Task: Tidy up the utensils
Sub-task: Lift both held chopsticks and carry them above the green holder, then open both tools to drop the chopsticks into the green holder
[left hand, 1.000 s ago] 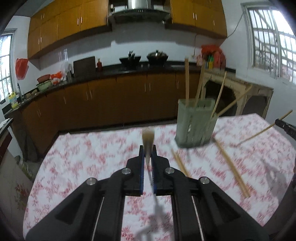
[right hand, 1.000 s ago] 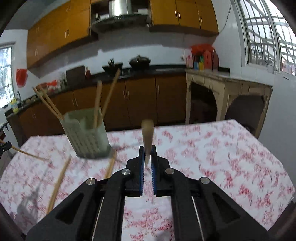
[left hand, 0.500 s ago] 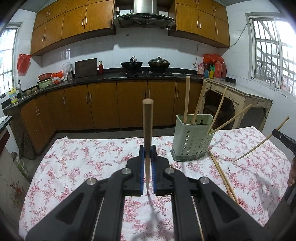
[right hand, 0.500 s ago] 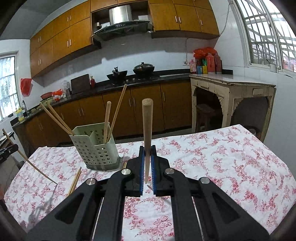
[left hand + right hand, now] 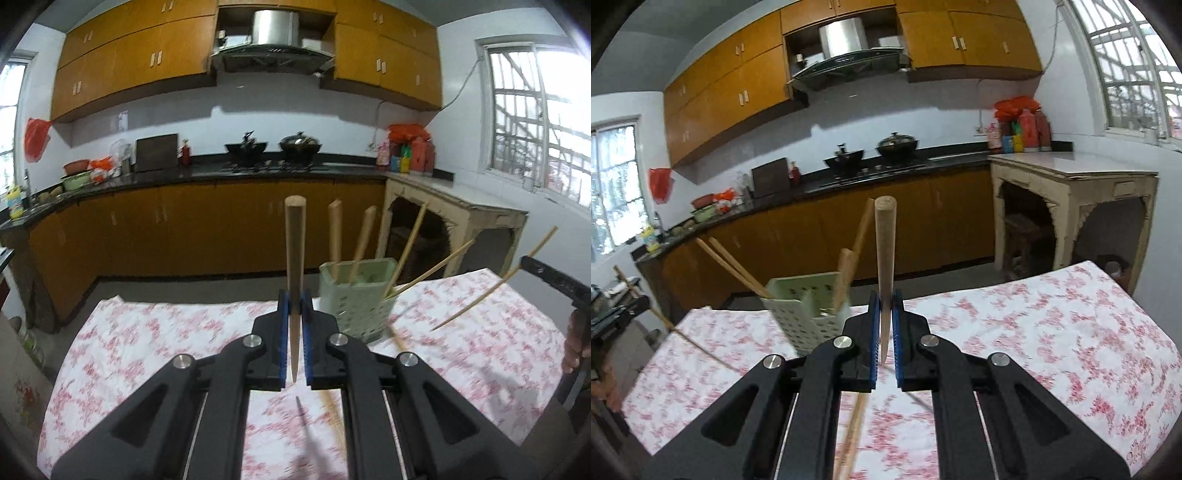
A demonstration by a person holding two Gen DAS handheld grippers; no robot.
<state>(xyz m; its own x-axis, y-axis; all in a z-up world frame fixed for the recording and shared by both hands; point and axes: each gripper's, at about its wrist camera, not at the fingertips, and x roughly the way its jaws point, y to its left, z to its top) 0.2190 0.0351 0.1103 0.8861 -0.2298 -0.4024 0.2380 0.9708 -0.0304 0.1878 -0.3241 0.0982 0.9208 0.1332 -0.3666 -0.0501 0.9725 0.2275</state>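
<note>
Our left gripper [image 5: 294, 310] clamps one chopstick [image 5: 294, 258] upright; our right gripper [image 5: 885, 310] clamps another chopstick [image 5: 885, 258]; the green holder [image 5: 356, 295] stands on the desk [image 5: 147, 332] between them.

No readable text anywhere.

My left gripper [image 5: 295, 301] sits at the lower centre of its frame, its blue pads pinched on an upright chopstick [image 5: 295, 258]. My right gripper [image 5: 886, 301] clamps another chopstick [image 5: 885, 258] the same way.
</note>
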